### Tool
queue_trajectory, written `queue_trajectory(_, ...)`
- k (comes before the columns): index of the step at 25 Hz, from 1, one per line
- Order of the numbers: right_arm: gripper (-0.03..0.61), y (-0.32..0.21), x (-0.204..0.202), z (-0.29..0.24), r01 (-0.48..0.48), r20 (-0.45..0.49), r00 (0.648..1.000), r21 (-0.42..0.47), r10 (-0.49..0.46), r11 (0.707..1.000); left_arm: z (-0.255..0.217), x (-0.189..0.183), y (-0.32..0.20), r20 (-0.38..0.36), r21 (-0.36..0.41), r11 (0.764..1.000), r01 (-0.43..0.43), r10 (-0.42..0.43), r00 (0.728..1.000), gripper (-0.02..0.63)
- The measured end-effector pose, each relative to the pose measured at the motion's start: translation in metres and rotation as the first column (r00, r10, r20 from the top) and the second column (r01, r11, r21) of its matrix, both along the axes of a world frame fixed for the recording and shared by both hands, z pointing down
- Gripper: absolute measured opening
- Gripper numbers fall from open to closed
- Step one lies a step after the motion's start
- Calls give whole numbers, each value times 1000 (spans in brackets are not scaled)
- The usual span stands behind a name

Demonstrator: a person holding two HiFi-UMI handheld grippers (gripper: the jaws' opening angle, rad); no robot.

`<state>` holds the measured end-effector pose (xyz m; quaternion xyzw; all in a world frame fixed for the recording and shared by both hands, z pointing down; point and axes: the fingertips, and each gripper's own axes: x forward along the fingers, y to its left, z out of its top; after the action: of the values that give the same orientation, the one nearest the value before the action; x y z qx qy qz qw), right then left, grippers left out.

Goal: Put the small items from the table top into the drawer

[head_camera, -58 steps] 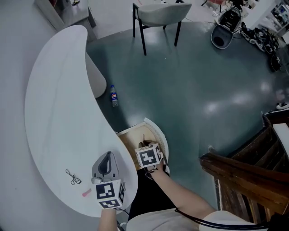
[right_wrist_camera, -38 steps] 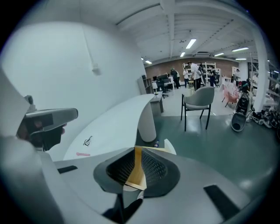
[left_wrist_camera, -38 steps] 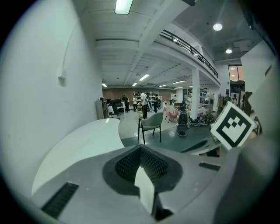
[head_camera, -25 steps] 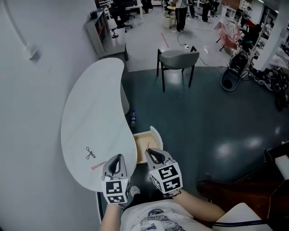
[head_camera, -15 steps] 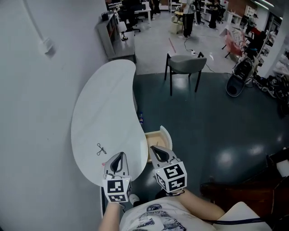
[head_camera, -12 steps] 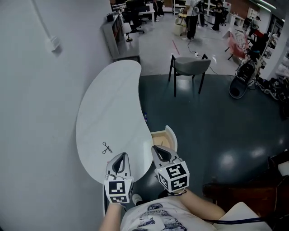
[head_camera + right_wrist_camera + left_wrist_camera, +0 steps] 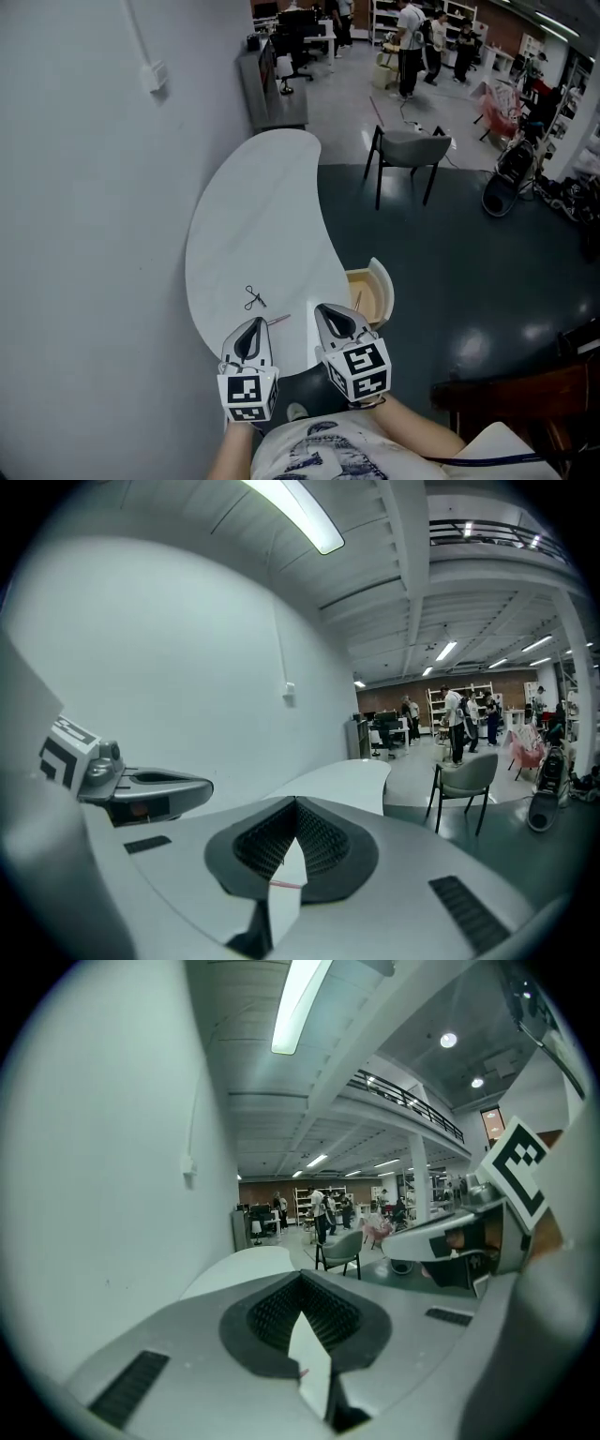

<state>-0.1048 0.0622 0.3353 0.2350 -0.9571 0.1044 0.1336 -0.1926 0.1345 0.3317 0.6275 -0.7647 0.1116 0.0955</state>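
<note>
Pink strip (image 7: 277, 321) on white worktop (image 7: 253, 216), at 1 o'clock of left tool (image 7: 251, 324); dark scissors (image 7: 254, 298) at 12. Probably light, both: strip flimsy, best nipped at one end; scissors stiff, slippery, best pinched at the pivot. Drawer (image 7: 382, 284) open at 2 o'clock of right tool (image 7: 327, 309). Both tools pinched shut, empty, touching nothing.

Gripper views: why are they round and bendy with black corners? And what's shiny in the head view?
Left gripper view: a wide lens bows the wall and darkens the corners; the ceiling light glares white. Right gripper view: the same bowing, with another bright ceiling strip. Head view: sharp, with soft pale reflections on the dark floor.
</note>
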Motion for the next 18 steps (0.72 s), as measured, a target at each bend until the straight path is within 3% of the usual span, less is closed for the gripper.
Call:
queue_trajectory(10, 21, 54, -40, 4, -2, -6, 1000, 13, 2, 1000, -1, -49, 61, -26, 27, 998, 56, -56, 998, 20)
queue_trajectory(18, 21, 68, -45, 0, 1, -13, 1000, 18, -1, 1000, -7, -54, 77, -4, 44, 997, 60, -60, 998, 20)
